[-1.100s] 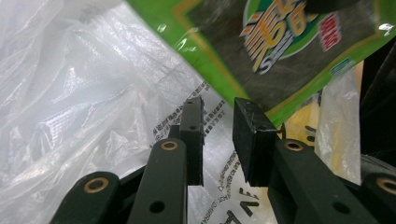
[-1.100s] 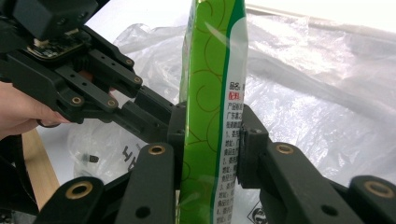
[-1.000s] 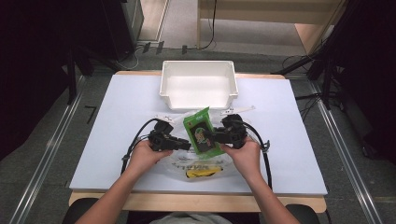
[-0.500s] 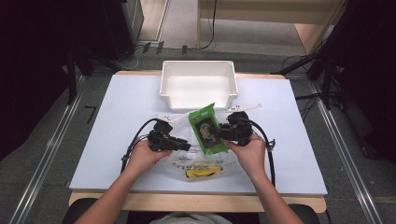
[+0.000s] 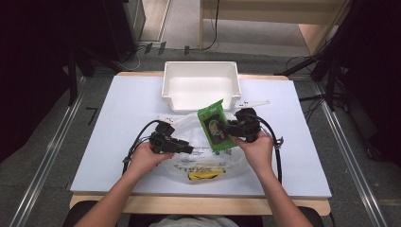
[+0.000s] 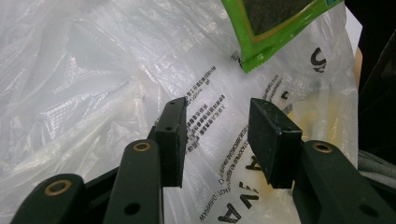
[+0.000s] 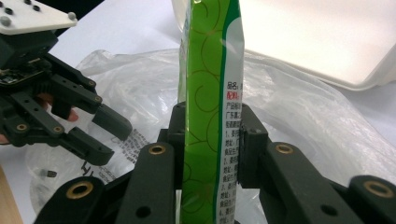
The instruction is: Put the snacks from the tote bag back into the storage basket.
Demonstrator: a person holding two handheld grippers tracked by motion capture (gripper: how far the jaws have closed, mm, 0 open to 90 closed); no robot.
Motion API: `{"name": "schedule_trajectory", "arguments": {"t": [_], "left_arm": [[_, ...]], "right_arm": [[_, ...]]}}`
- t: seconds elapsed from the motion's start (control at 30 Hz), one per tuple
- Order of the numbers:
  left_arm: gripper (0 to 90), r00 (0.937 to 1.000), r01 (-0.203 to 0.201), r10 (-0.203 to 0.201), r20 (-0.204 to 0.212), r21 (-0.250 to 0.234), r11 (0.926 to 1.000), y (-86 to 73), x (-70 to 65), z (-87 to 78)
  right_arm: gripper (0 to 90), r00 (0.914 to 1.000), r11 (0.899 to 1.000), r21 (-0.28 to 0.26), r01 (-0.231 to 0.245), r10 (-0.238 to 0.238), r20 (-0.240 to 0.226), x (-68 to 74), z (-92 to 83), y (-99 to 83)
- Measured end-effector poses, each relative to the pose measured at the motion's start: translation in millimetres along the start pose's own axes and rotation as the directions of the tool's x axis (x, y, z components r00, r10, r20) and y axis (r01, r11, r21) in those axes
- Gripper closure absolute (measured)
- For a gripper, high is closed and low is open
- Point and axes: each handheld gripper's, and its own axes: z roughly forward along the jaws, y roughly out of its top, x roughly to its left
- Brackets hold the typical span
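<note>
My right gripper (image 5: 230, 130) (image 7: 210, 140) is shut on a green snack packet (image 5: 215, 125) (image 7: 210, 116), which it holds up above a clear plastic bag (image 5: 198, 151) (image 6: 116, 79) (image 7: 299, 116) with black print. The packet's lower corner (image 6: 271, 32) hangs over the bag in the left gripper view. My left gripper (image 5: 189, 149) (image 6: 217, 140) stands open just over the bag's printed film, nothing between its jaws. It also appears in the right gripper view, left gripper (image 7: 109, 135), open beside the bag. A yellow item (image 5: 203, 174) lies inside the bag near the table's front.
A white bin (image 5: 201, 85) stands behind the bag at the table's (image 5: 118, 109) back centre. A white strip (image 5: 253, 103) lies right of the bin. Black cables (image 5: 137, 142) loop from both grippers. Dark stands and floor rails flank the table.
My right gripper has carried the green packet to the right and slightly up, away from the left gripper. The left gripper has stayed over the bag.
</note>
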Motion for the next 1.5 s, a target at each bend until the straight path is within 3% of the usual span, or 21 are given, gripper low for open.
{"name": "schedule_trajectory", "arguments": {"t": [0.77, 1.5], "left_arm": [[50.6, 1.0, 0.005, -0.005, 0.005, 0.008, 1.0, 0.3, 0.0, 0.6], [50.1, 1.0, 0.004, -0.004, 0.004, -0.001, 1.0, 1.6, -0.2, -1.0]], "right_arm": [[73.8, 1.0, 1.0, 0.012, 0.002, -0.002, 0.008, -3.7, 3.8, 14.0], [73.9, 0.9997, 1.0, 0.013, 0.017, -0.018, 0.02, -5.9, 6.1, 44.9]]}}
